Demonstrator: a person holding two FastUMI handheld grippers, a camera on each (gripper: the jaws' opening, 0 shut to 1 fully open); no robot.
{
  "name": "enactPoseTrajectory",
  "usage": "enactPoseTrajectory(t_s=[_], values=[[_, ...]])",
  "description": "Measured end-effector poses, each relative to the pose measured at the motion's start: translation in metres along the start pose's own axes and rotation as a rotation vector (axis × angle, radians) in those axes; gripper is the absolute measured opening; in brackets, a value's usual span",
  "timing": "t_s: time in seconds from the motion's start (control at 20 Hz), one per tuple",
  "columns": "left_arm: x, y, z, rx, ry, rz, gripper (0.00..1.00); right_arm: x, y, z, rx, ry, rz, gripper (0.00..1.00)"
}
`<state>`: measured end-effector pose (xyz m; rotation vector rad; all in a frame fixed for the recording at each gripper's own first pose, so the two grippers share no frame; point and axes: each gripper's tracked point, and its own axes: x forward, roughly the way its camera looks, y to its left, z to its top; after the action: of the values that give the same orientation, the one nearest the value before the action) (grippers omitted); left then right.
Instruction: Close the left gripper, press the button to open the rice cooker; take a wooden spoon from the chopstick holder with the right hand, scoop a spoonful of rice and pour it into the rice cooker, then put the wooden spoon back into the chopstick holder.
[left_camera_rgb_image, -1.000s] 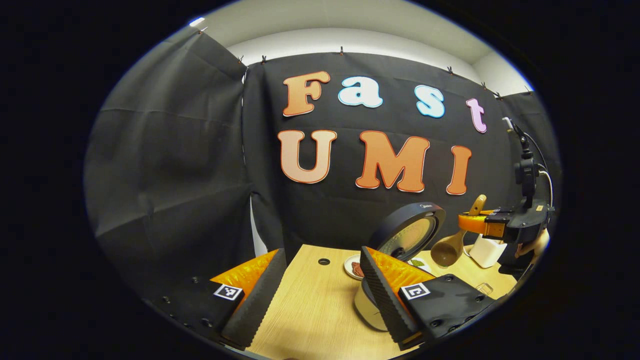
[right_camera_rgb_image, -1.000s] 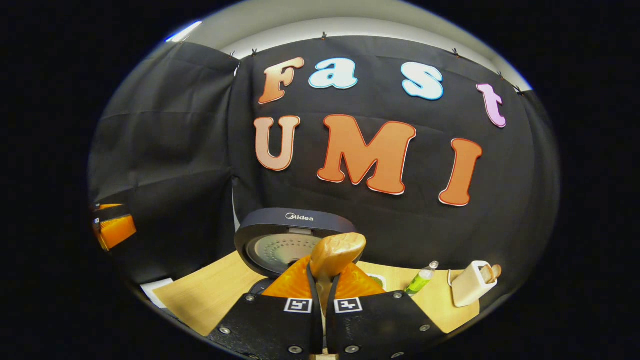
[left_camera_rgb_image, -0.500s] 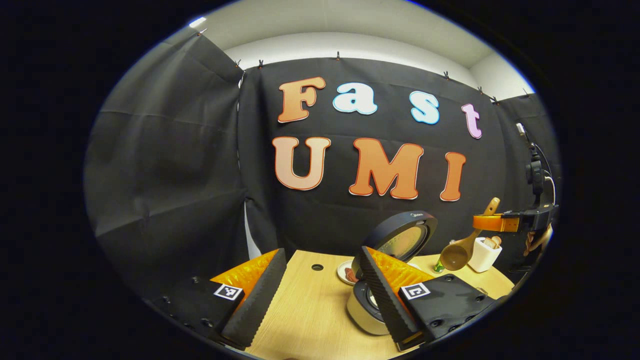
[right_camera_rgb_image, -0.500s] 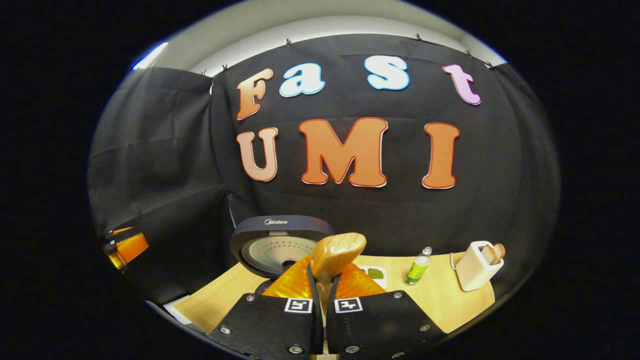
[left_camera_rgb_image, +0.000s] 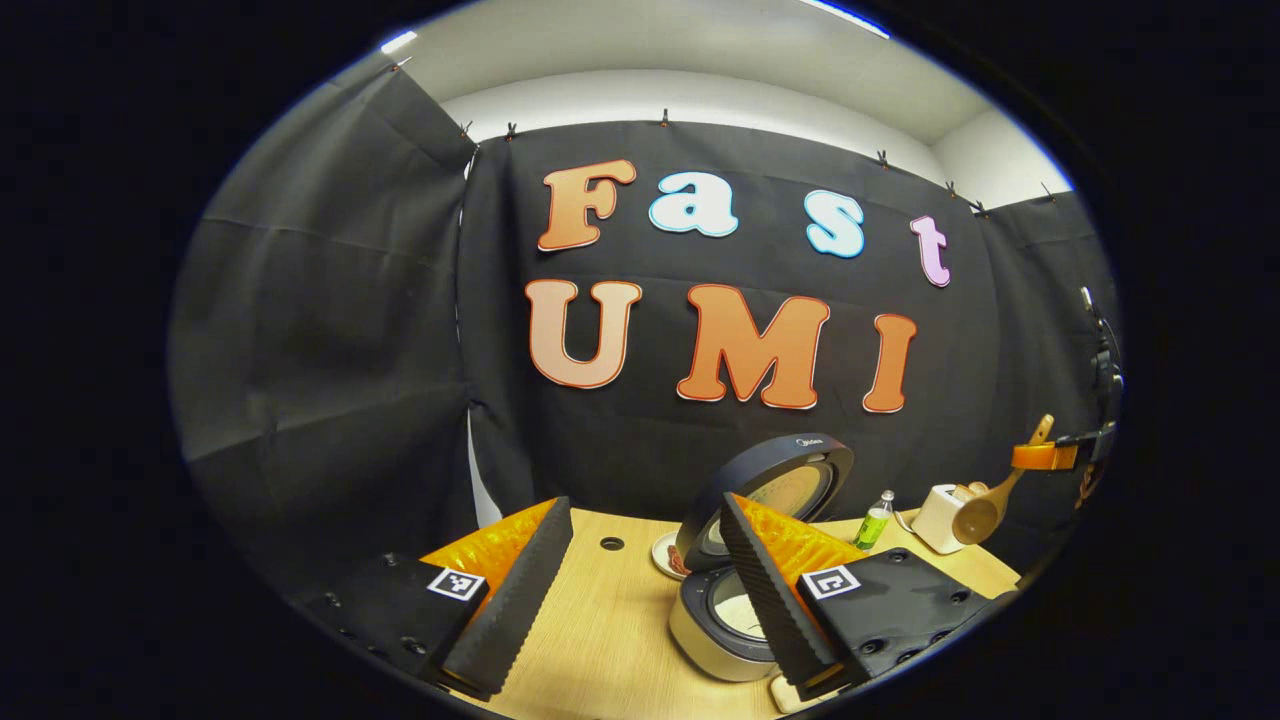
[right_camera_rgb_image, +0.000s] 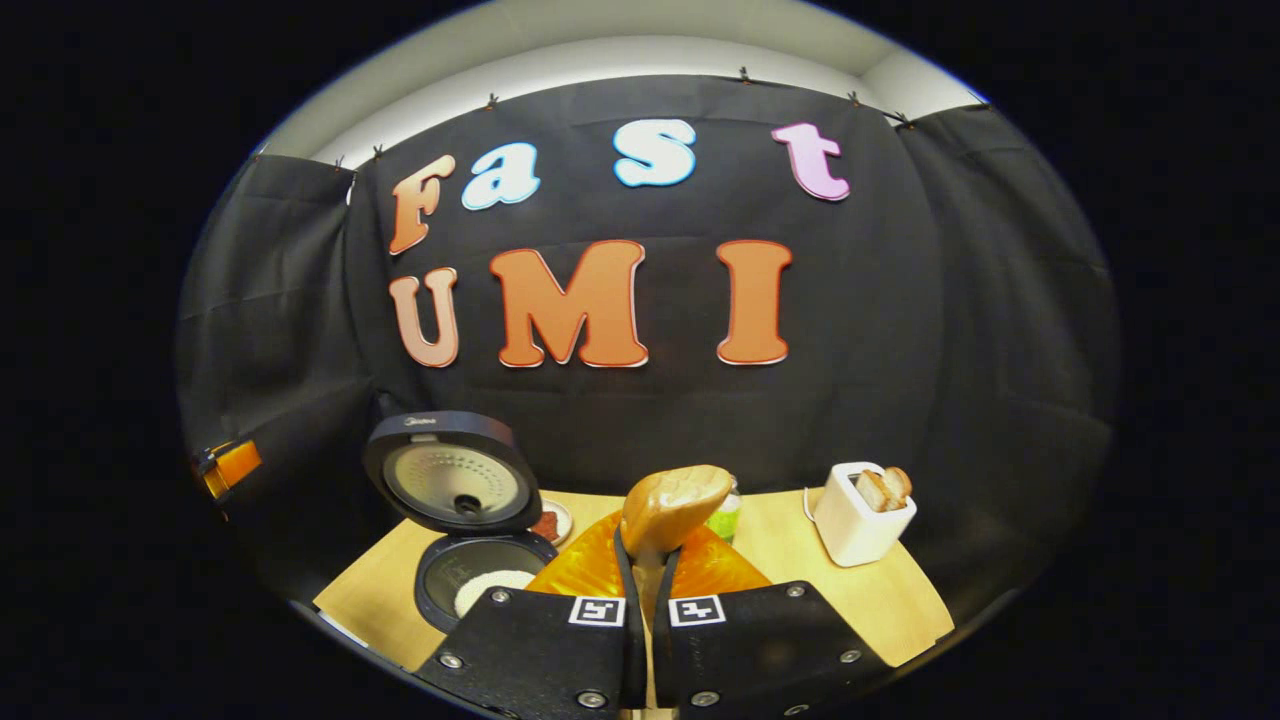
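Your right claw (right_camera_rgb_image: 648, 560) is clamped on the wooden spoon (right_camera_rgb_image: 672, 510); the rice cooker (right_camera_rgb_image: 470, 545) stands open.

Your left claw (left_camera_rgb_image: 640, 590) is spread apart with nothing in it, above the tabletop (left_camera_rgb_image: 600, 630). The cooker's raised lid (right_camera_rgb_image: 445, 470) bears a small logo, too small to read. White rice (right_camera_rgb_image: 490, 588) lies in its pot. The white chopstick holder (right_camera_rgb_image: 860, 515) sits right of the spoon, with a green bottle (left_camera_rgb_image: 874, 518) between holder and cooker.
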<state>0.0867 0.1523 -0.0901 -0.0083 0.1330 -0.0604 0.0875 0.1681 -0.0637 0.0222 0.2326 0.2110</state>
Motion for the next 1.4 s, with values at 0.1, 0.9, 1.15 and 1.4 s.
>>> enactPoseTrajectory(t_s=[0.1,0.9,1.15,1.4], values=[[-0.001,-0.004,-0.002,0.014,0.002,0.007,0.97,-0.005,-0.024,-0.026,0.046,0.043,-0.023,0.02],[-0.027,-0.023,-0.002,0.082,0.017,0.073,0.97,0.044,-0.091,-0.195,0.239,0.269,-0.041,0.02],[-0.034,-0.015,-0.002,0.090,0.028,0.105,0.99,0.054,-0.088,-0.225,0.263,0.346,-0.013,0.03],[-0.036,-0.010,-0.002,0.094,0.032,0.121,0.99,0.055,-0.086,-0.241,0.266,0.367,0.018,0.11]])
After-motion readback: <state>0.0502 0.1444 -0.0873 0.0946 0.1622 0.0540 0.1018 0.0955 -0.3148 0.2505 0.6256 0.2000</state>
